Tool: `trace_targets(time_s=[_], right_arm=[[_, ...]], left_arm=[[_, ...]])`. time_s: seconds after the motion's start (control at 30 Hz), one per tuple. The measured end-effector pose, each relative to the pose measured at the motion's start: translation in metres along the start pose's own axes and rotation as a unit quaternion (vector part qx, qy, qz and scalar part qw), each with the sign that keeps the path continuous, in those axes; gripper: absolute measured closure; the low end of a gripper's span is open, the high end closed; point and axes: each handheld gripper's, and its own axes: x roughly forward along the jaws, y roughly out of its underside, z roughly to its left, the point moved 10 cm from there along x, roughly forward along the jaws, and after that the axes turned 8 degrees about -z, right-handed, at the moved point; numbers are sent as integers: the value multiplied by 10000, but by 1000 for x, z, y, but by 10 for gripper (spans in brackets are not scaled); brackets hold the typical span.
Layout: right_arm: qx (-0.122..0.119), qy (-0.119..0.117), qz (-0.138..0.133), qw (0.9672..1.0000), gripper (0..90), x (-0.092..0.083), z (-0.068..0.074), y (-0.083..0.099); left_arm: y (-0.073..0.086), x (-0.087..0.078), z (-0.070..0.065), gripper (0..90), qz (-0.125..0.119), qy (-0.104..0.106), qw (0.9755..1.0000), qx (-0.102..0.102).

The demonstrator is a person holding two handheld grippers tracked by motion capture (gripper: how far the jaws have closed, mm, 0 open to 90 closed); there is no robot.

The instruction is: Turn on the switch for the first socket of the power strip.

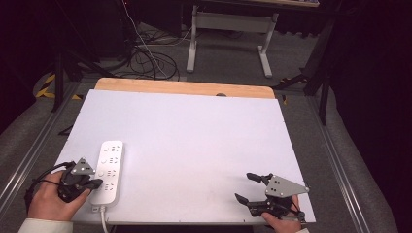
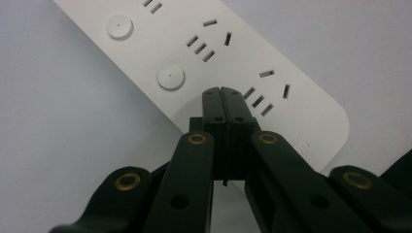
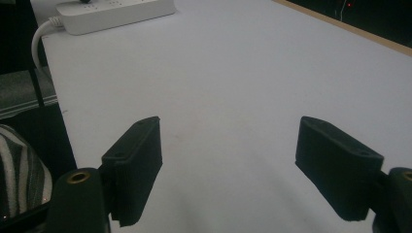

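Note:
A white power strip (image 1: pixel 109 171) lies lengthwise near the table's front left corner, its cable (image 1: pixel 103 221) running off the front edge. My left gripper (image 1: pixel 98 183) is shut, its tips resting over the strip's near end. In the left gripper view the closed jaws meet (image 2: pixel 221 91) just above the strip (image 2: pixel 204 58), between a round button (image 2: pixel 170 77) and a socket. My right gripper (image 1: pixel 247 187) stands open at the front right with nothing between its fingers (image 3: pixel 138 160). The strip (image 3: pixel 114 12) also appears far off in the right gripper view.
The white table top (image 1: pixel 194 141) has a wooden strip (image 1: pixel 184 87) along its far edge. Beyond it are a table frame (image 1: pixel 228 34) and cables on the floor (image 1: pixel 145 58). Metal rails (image 1: pixel 29 150) run along both sides.

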Motion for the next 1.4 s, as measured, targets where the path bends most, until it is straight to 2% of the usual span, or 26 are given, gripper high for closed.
trace_targets(time_s=[0.63,0.7,0.73,0.83,0.9,1.07,1.17,1.27,1.4], right_arm=[[29,-1,-17,10000,257,0,0,0],[23,-4,-13,10000,257,0,0,0],[26,-5,-10,10000,257,0,0,0],[31,-5,-2,10000,257,0,-1,0],[37,-3,-10,10000,257,0,-1,0],[61,23,19,10000,257,1,-2,1],[29,15,10,10000,257,1,-2,1],[35,13,-5,10000,257,0,-2,1],[32,20,-8,10000,257,0,-2,1]], left_arm=[[1,1,-2,900,-50,-183,9998,-22],[1,1,-3,900,-70,-115,9999,-105],[1,1,-1,900,-98,-120,9998,-83],[0,-1,-1,900,-308,73,9990,-321],[-3,-4,0,900,-396,30,9987,-304],[-20,-19,-8,900,-620,-18,9981,-23],[-23,-23,-11,900,-683,94,9976,-88],[-21,-21,-10,900,-650,85,9978,-103],[-25,-25,-11,900,-731,79,9973,-75]])
